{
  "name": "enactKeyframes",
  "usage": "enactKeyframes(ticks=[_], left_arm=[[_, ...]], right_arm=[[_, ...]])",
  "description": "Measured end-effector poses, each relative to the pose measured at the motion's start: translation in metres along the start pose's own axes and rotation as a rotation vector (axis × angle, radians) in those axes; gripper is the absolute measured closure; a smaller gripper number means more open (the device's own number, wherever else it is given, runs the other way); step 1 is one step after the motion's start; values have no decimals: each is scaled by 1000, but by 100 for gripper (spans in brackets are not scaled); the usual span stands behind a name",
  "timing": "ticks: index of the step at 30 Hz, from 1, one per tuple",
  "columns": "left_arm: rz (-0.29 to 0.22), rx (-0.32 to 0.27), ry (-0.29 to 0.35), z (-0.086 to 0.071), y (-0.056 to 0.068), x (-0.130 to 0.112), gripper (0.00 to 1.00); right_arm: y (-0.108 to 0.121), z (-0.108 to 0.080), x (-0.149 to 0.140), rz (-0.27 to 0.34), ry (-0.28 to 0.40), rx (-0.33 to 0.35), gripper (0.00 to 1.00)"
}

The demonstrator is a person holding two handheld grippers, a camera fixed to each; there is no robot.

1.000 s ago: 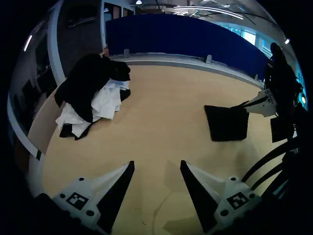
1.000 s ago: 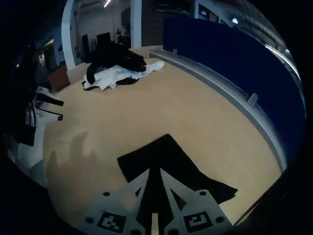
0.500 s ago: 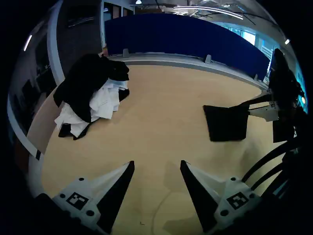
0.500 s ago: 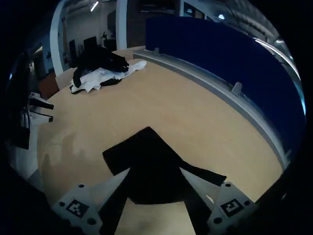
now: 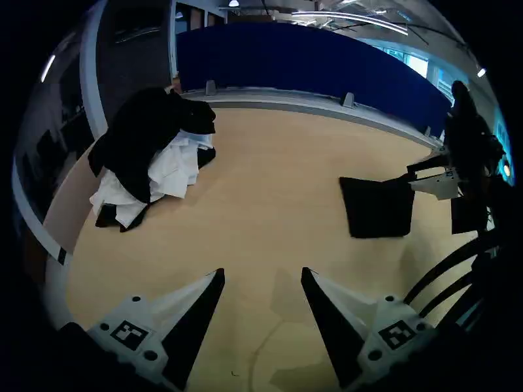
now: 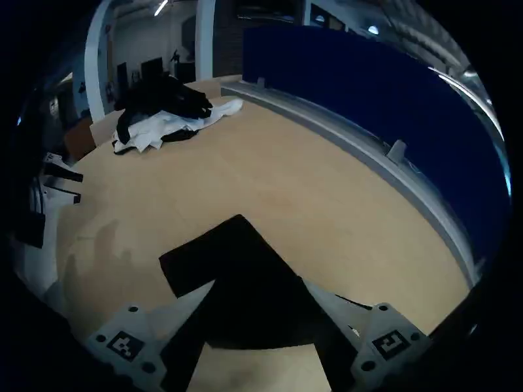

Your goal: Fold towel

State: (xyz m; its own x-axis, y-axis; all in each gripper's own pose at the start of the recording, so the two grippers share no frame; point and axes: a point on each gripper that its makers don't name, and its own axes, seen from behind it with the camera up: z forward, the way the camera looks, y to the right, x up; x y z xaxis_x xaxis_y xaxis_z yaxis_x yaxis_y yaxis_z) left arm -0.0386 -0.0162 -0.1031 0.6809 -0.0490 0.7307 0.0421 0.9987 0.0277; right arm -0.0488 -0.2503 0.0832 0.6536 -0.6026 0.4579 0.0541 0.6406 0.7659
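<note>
- Pale wooden tabletop (image 5: 274, 163): bare under the left gripper (image 5: 261, 271), which is spread wide and seemingly idle.
- Heap of black and white cloths (image 5: 147, 150): far ahead-left of it, likely awaiting folding.
- Flat black folded towel (image 6: 242, 281): between the right gripper's (image 6: 258, 282) wide-spread fingers.

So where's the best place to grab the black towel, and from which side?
Its straight near edge, approached low from the side of the right gripper. The black towel lies flat on the table, so only an edge gives a lip to pinch, and that gripper's open jaws stand either side of this edge.
</note>
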Motion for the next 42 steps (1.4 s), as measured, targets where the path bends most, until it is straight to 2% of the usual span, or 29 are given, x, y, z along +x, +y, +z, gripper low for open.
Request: enactKeyframes(ticks=[8,12,20,24,30,34,40,42], left_arm=[[-16,6,-1,3,-5,-3,14],[-23,11,-3,6,-9,-6,14],[-46,20,-12,8,-16,-12,14],[-54,20,-15,8,-17,-14,14],[-54,21,-15,10,-19,-14,14],[-53,21,-15,12,-20,-14,14],[-51,21,-15,13,-21,-13,14],[-51,20,-15,13,-21,-12,14]], right_arm=[[13,23,-4,-52,-56,24,17],[15,32,-8,-76,-94,59,18],[22,43,-11,-167,-179,127,20],[24,48,-14,-201,-216,143,28],[25,53,-14,-193,-227,156,56],[27,55,-16,-179,-227,150,69],[26,57,-21,-182,-239,147,69],[24,58,-22,-184,-241,147,73]])
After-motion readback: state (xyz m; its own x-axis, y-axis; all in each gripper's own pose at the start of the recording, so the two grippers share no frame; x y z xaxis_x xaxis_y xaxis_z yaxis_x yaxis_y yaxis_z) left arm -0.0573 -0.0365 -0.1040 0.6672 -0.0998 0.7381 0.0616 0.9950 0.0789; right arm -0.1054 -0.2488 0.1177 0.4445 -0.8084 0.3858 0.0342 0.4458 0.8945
